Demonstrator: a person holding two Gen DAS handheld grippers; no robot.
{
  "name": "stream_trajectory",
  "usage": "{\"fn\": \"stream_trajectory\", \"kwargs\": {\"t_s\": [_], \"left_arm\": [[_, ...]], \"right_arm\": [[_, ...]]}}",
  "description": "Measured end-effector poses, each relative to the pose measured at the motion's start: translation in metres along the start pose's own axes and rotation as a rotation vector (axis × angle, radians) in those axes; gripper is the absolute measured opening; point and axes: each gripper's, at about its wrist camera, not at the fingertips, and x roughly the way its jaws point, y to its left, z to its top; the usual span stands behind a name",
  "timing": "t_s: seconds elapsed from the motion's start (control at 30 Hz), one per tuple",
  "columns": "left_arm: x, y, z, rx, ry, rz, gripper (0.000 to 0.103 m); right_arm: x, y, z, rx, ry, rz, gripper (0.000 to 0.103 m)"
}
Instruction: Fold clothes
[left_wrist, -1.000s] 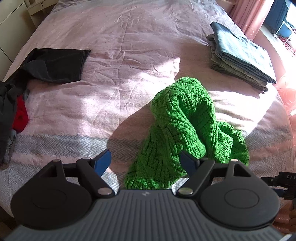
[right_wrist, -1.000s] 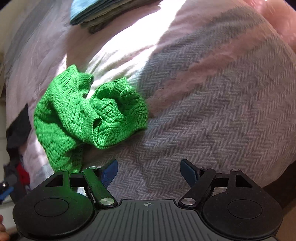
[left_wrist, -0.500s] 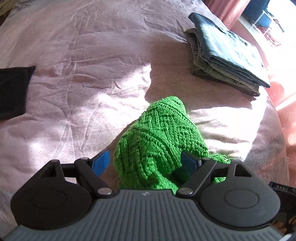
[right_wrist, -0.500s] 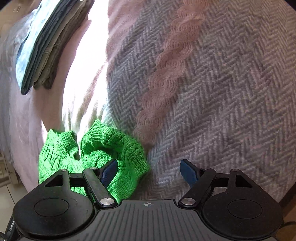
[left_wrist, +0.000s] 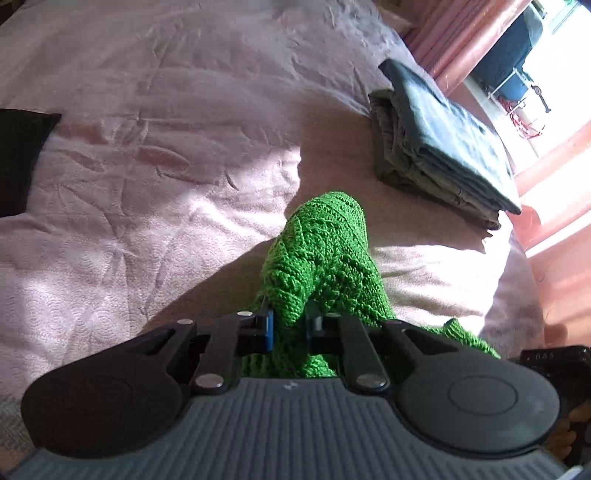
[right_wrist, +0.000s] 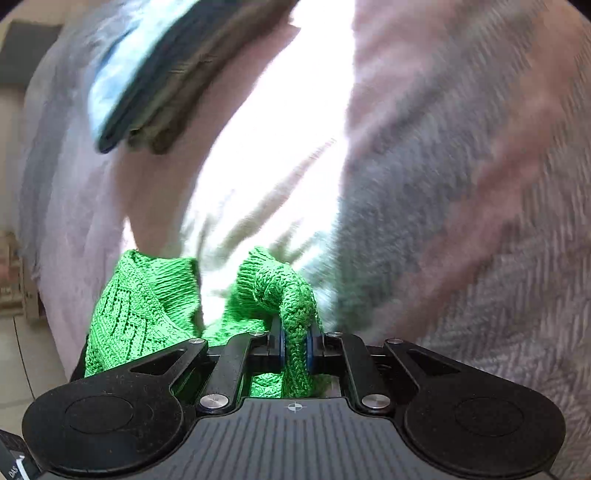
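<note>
A bright green knitted sweater (left_wrist: 325, 254) lies bunched on the pink bedspread (left_wrist: 155, 192). My left gripper (left_wrist: 290, 326) is shut on a fold of the sweater, which rises ahead of the fingers. In the right wrist view the sweater (right_wrist: 147, 306) hangs to the left, and my right gripper (right_wrist: 294, 345) is shut on a ribbed edge of it. That view is motion-blurred.
A stack of folded blue-grey clothes (left_wrist: 439, 147) lies at the far right of the bed and shows in the right wrist view (right_wrist: 155, 85) too. A black garment (left_wrist: 18, 155) lies at the left. Pink curtains (left_wrist: 476, 40) hang beyond the bed.
Both grippers moved forward onto the green sweater and closed on it. Both were open before.
</note>
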Motion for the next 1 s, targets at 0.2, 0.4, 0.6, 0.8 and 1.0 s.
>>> {"fn": "stream_trajectory", "kwargs": {"t_s": [0.2, 0.4, 0.6, 0.8, 1.0], "left_arm": [[-0.12, 0.012, 0.0, -0.056, -0.255, 0.041, 0.01], [-0.24, -0.016, -0.007, 0.017, -0.532, 0.113, 0.01], [-0.265, -0.098, -0.04, 0.232, -0.532, 0.021, 0.029], [-0.21, -0.132, -0.085, 0.246, -0.245, -0.026, 0.036], [-0.205, -0.107, -0.112, 0.171, -0.16, 0.084, 0.036]], "right_arm": [[-0.047, 0.122, 0.019, -0.335, -0.101, 0.213, 0.008], [-0.086, 0.244, 0.02, -0.53, -0.191, 0.508, 0.008], [-0.129, 0.295, 0.017, -0.631, -0.22, 0.652, 0.031], [-0.142, 0.241, 0.012, -0.577, -0.278, 0.448, 0.1], [-0.123, 0.152, -0.001, -0.541, -0.153, 0.178, 0.1]]}}
